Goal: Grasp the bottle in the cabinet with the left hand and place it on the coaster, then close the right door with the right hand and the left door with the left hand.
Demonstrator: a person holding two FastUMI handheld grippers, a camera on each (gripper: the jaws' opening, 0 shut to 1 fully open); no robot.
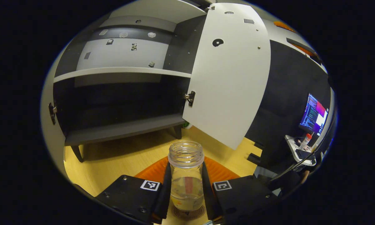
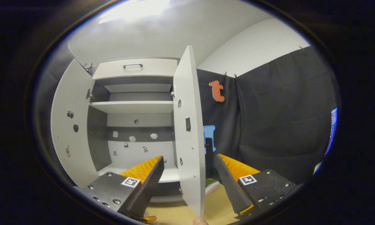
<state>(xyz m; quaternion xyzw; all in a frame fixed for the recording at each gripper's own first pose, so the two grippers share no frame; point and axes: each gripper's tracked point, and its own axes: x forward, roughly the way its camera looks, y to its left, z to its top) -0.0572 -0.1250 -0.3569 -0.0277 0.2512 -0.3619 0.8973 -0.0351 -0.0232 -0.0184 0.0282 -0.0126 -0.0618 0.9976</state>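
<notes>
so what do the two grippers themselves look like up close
In the left gripper view, the left gripper has flat black angular plates with small screws, each carrying a square black-and-white marker. In the right gripper view, the right gripper has the same black screwed plates and square markers, with long tapering jaws whose inner faces are ridged.

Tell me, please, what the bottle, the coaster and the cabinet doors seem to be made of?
Bottle: clear plastic or glass; see-through wall, threaded neck, no cap. Which one, I cannot tell.
Coaster: orange, matte, finely ribbed; perhaps silicone or woven fibre.
Right door and left door: flat white matte panels with metal hinges, probably laminated board.
</notes>
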